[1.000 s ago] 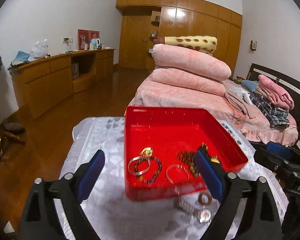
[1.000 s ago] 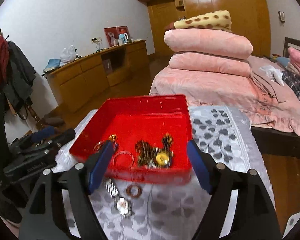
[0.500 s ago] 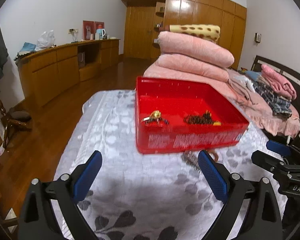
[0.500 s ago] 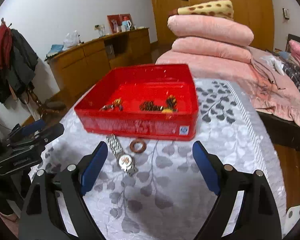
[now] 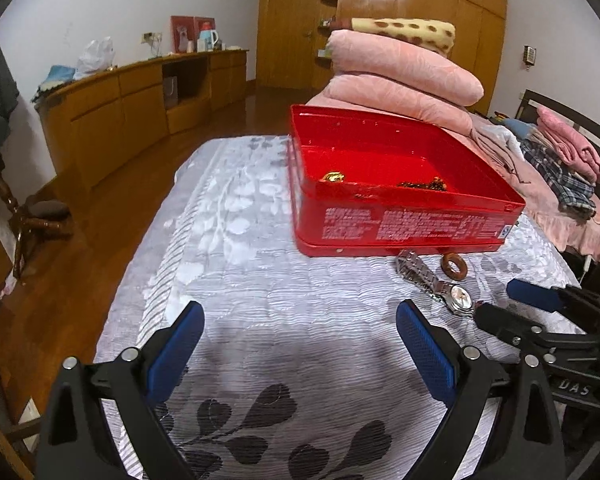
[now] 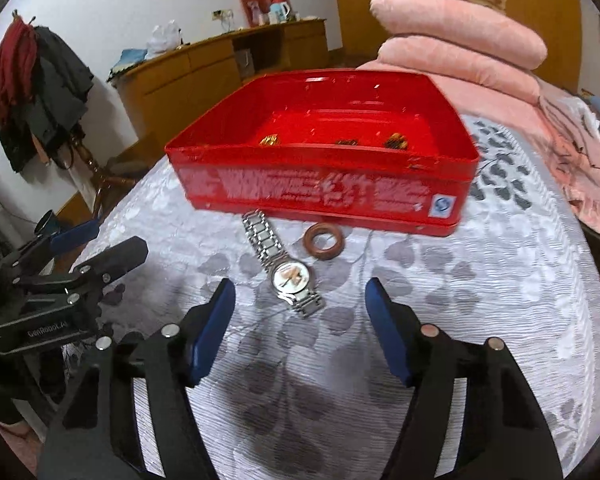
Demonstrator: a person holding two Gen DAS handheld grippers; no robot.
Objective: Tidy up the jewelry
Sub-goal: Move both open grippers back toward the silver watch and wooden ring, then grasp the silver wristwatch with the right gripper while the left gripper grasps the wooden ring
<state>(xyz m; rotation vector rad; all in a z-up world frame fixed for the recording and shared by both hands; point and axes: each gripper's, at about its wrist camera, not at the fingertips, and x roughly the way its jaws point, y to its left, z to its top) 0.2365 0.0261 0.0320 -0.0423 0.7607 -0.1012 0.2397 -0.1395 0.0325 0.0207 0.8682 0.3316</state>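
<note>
While the right gripper (image 6: pixel 300 320) narrows its still-parted jaws around nothing, a steel watch (image 6: pixel 288 268) and brown ring (image 6: pixel 323 242) lie near the red tin (image 6: pixel 324 192); the left gripper (image 5: pixel 298 344) gapes, empty.

Bare patterned cloth on the tabletop (image 5: pixel 260 320) lies open in front of the left tool (image 5: pixel 300 350), up to the red tin (image 5: pixel 400 224), whose near wall blocks the way ahead. Close against that wall lie a wristwatch (image 6: pixel 288 270) and a brown ring (image 6: pixel 323 242), just beyond the right tool (image 6: pixel 300 322). Right of the ring the cloth is bare.
</note>
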